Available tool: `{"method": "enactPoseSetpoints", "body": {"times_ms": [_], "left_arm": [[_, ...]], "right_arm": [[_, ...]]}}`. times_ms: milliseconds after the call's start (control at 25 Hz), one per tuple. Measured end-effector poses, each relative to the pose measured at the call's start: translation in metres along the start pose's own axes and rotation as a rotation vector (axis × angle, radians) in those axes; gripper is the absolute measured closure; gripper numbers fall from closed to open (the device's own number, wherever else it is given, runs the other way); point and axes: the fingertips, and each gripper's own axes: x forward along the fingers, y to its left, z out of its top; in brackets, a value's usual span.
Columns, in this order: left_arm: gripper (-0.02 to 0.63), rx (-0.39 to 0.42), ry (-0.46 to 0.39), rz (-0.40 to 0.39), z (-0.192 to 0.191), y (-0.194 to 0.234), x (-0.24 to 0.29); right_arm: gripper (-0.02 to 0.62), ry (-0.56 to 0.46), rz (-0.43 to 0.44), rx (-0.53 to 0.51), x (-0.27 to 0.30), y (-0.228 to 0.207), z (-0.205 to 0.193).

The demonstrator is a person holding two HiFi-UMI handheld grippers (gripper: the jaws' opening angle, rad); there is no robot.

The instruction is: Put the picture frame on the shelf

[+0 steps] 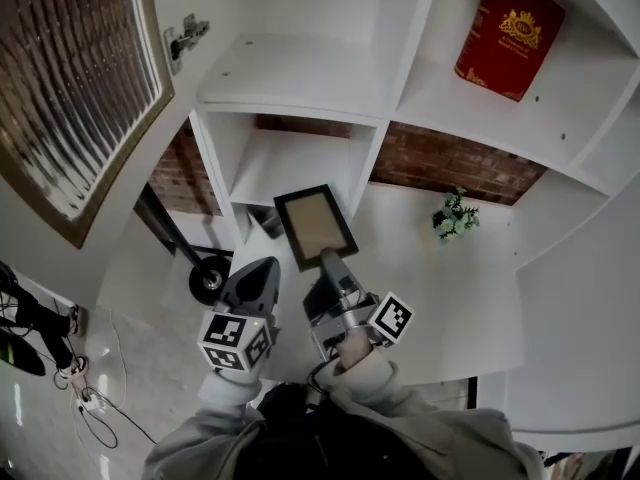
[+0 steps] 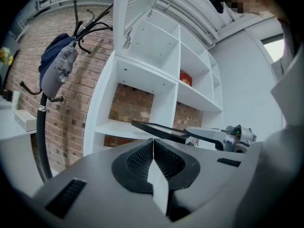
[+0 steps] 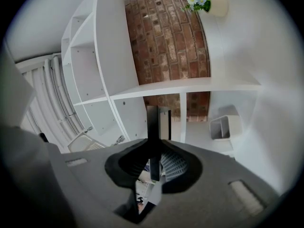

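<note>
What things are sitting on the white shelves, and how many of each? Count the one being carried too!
Red book: 1
Flower pot: 1
White bin: 1
Picture frame, carried: 1
Total: 4

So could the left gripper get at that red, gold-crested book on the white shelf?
Probably yes: the red book leans alone in an open compartment with nothing in front; the left gripper is empty, jaws shut.

Head view looks steeply down on the shelf unit; both gripper views face its compartments from close by (the right one rolled sideways); all share it.
</note>
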Motion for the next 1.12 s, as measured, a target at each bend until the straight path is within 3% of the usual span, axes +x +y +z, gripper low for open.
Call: {"method": "enactPoseSetpoints", "body": {"times_ms": [480,1120], "left_arm": [[0.600,0.006,0.010,-0.005,0.003,0.035,0.045],[0.600,-0.030,0.033,0.031,-0.013,0.057,0.051]], "right_arm": [[0.526,-0.027,-0.038,-0.029,0.051,-0.030,0.014],[0.528,-0.102,-0.112,-0.032,0.073,-0.058,0.022]]}}
